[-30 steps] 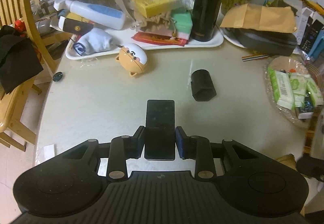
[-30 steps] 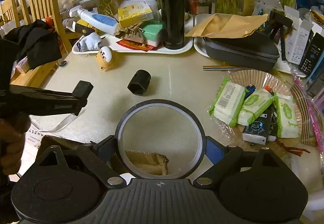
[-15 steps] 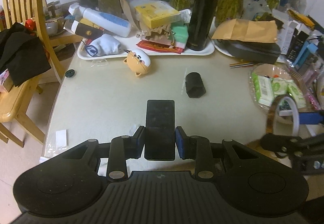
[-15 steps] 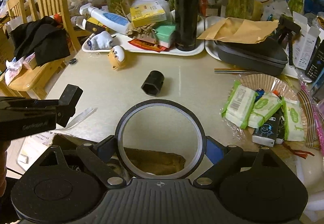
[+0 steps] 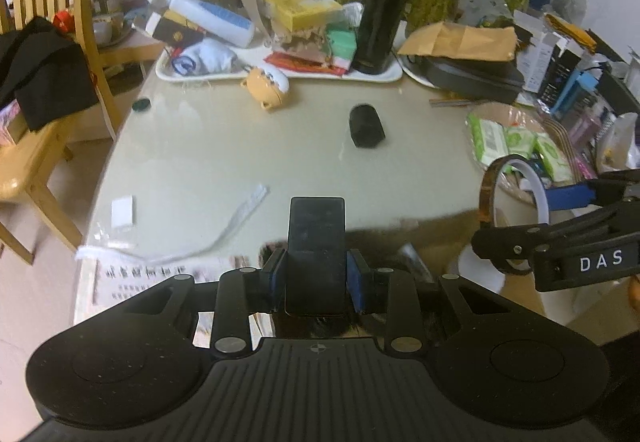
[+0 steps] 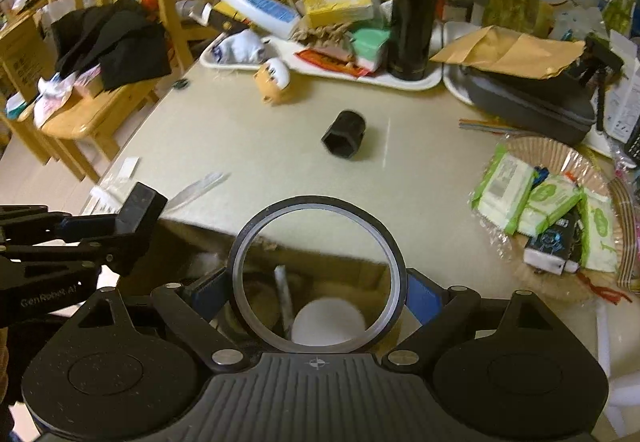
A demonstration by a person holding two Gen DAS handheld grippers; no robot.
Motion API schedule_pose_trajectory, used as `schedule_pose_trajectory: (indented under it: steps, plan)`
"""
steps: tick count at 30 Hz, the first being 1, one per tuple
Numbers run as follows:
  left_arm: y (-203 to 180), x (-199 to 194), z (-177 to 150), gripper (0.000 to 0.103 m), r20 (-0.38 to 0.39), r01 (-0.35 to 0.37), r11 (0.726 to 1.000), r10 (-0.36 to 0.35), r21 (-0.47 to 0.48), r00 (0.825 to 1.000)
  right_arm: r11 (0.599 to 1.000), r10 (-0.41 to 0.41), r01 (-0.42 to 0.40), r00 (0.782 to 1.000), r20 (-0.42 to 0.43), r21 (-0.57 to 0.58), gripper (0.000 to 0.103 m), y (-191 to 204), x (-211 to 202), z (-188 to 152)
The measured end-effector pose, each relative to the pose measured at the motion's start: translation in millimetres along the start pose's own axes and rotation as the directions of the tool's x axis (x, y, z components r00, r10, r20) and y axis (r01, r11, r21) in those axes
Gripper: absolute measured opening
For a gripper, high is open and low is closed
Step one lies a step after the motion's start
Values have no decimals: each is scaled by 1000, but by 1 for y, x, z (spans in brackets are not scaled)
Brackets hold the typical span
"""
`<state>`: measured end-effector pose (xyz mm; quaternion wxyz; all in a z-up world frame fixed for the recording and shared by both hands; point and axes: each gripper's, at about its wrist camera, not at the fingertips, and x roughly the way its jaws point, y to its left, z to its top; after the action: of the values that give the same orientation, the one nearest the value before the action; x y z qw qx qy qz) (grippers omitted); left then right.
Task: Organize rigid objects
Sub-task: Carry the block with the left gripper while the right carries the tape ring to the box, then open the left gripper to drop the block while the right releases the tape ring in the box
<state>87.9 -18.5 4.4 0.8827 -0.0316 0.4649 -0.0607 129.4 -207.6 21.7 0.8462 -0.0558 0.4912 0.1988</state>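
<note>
While both grippers hang over the table (image 5: 224,146) edge above a box (image 6: 352,278), the left gripper (image 5: 316,274) pinches a phone (image 5: 316,254) by its long sides, and the right gripper (image 6: 318,294), spread wide, clamps a tape ring (image 6: 318,202) across its rim; likely both go into the box.

Both grippers (image 5: 316,278) (image 6: 318,300) w/ loads now back past table edge (image 5: 168,254).
</note>
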Motion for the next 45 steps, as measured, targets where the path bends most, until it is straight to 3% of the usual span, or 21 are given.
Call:
schedule_pose_trajectory:
  steps: [6,21,22,24,27,45]
  plan:
    - [3,1,-15,31,-27,12,1000,-12,-10,1000,1000,-14,13,998,-59,-13,92,-1,3,-13]
    - [4,13,-23,32,-82,41,999,-42,-20,996,1000,-12,10,997,-81,-23,92,-5,9,-18]
    - [5,14,-22,33,-79,35,999,-37,-24,996,1000,-9,7,997,-82,-24,92,-5,9,-17]
    - [6,13,-21,53,-70,29,999,-31,-27,997,1000,-5,4,996,-85,-20,92,-5,10,-17]
    - [8,6,-19,63,-24,19,999,-20,-42,999,1000,0,-2,996,-85,-21,92,-4,11,-17]
    - [26,-5,-10,65,47,-61,993,66,-102,997,995,77,-83,992,-101,-58,92,28,20,-7]
